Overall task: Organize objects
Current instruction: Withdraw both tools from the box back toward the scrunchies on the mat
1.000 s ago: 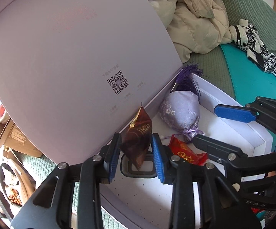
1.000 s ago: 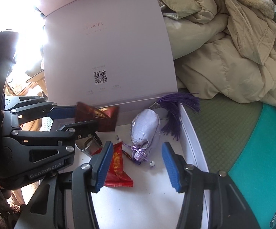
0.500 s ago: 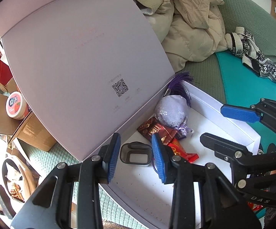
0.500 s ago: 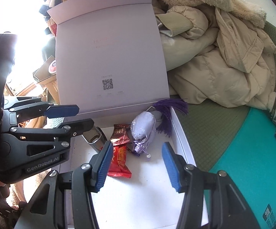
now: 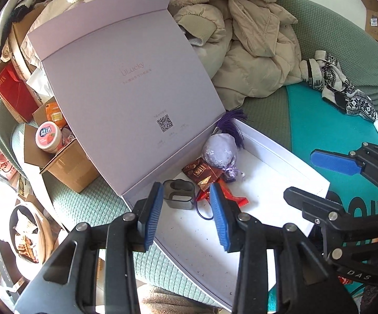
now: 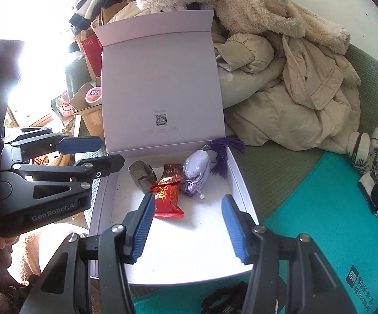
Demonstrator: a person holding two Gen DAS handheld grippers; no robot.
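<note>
The brown packet lies in the open box against the lilac pouch, above the red packet, while my left hand-held gripper, jaws just widened, and right hand-held gripper hang spread and empty.

Both tongs are black, angular linkage frames joined by round silver screws, each finger faced with a ribbed blue pad. The left tongs read "GenRobot.AI" in grey lettering; the right tongs show "DAS".
</note>
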